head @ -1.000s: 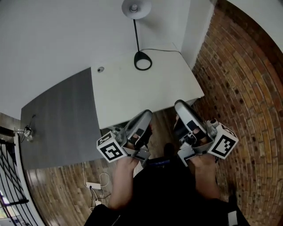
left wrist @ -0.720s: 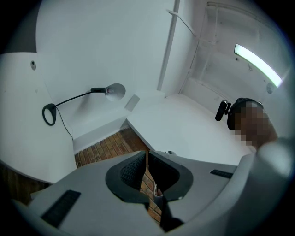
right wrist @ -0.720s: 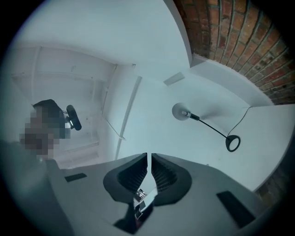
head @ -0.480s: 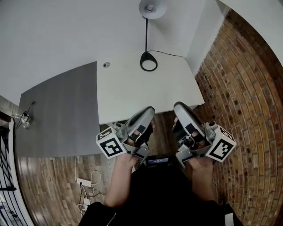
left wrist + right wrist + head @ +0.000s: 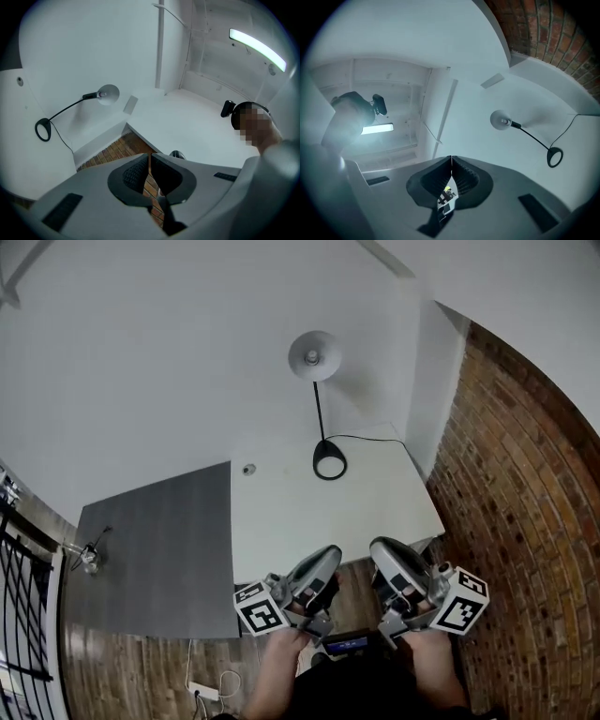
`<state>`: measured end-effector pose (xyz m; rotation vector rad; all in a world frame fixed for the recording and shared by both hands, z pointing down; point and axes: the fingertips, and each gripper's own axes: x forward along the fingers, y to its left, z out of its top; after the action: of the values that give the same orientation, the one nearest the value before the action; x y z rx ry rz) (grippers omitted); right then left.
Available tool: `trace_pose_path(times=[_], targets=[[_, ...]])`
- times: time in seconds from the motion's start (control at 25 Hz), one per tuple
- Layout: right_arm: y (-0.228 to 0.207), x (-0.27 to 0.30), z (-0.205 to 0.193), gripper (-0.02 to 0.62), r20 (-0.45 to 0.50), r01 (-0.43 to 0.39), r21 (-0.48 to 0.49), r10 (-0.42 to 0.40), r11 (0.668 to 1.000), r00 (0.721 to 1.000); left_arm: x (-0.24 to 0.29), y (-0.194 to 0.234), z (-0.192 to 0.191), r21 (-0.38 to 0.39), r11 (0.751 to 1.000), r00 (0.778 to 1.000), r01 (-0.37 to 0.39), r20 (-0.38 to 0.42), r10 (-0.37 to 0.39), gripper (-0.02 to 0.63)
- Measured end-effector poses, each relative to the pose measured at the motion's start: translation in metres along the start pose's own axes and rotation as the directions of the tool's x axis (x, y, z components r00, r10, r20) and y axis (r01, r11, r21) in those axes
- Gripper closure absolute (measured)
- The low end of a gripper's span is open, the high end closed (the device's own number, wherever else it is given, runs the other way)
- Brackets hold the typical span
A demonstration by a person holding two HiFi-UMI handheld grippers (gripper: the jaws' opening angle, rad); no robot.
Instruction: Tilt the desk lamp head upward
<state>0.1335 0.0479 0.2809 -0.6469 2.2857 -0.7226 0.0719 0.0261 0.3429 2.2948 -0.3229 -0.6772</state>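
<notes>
The desk lamp stands at the back of the white desk (image 5: 309,521). Its round grey head (image 5: 314,356) sits on a thin black stem above a black ring base (image 5: 329,461), with a black cord running right. My left gripper (image 5: 328,559) and right gripper (image 5: 384,551) are held side by side just short of the desk's near edge, far from the lamp. Both are shut on nothing. In the left gripper view the lamp head (image 5: 108,93) lies far beyond the jaws (image 5: 149,157). The right gripper's jaws (image 5: 451,159) have just closed, with the lamp head (image 5: 500,120) well off to the right.
A dark grey panel (image 5: 155,559) adjoins the desk on the left. A small round grommet (image 5: 248,469) is set in the desktop. A brick wall (image 5: 525,521) rises at the right. On the wooden floor lies a white power strip (image 5: 206,692), beside a black railing (image 5: 23,615).
The head view has tipped upward, so the lamp and desk sit lower in the picture and the whole lamp shows. Both grippers have dropped toward the bottom edge and look smaller.
</notes>
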Motion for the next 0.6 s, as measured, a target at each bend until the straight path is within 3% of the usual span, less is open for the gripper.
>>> trace_pose_path(times=[0.4, 0.6], targets=[[-0.014, -0.025, 0.021, 0.580, 0.036, 0.010, 0.023, -0.010, 1.000, 0.999, 0.025, 0.001, -0.019, -0.005, 1.000, 0.999, -0.014, -0.042, 0.014, 0.592], [-0.006, -0.020, 0.027, 0.580, 0.041, -0.033, 0.019, 0.032, 0.999, 0.999, 0.024, -0.004, -0.009, 0.033, 0.999, 0.999, -0.028, -0.032, 0.029, 0.592]])
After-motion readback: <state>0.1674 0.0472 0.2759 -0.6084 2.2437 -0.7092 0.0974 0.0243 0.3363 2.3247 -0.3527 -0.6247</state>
